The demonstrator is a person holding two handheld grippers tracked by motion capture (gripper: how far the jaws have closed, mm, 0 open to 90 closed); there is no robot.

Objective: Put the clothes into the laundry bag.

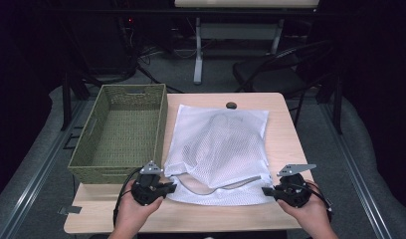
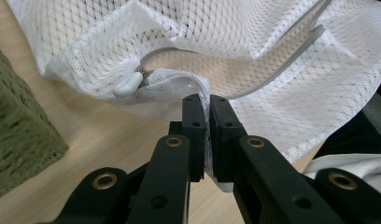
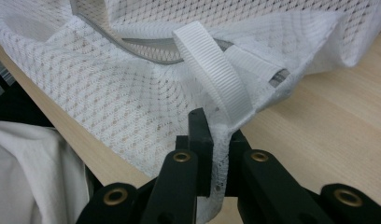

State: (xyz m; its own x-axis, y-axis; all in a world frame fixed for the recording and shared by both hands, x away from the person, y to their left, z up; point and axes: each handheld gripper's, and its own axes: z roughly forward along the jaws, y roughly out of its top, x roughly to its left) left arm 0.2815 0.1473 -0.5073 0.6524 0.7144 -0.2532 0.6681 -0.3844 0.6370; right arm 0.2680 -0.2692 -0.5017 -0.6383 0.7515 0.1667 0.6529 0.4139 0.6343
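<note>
A white mesh laundry bag point(image 1: 218, 149) lies on the wooden table, bulging in the middle with something inside. Its zippered opening faces the near edge. My left gripper point(image 1: 170, 187) is shut on the bag's near left corner; mesh point(image 2: 132, 51) is pinched between the jaws of my left gripper point(image 2: 205, 105), beside a white zipper pull point(image 2: 128, 85). My right gripper point(image 1: 267, 191) is shut on the near right corner; my right gripper point(image 3: 216, 128) clamps mesh just below a white ribbed loop point(image 3: 216, 77).
A green woven basket point(image 1: 122, 132) stands empty on the table's left side, touching the bag's left edge. A dark round grommet point(image 1: 231, 105) sits at the table's far edge. Beyond the table are a black chair point(image 1: 280, 67) and desk legs.
</note>
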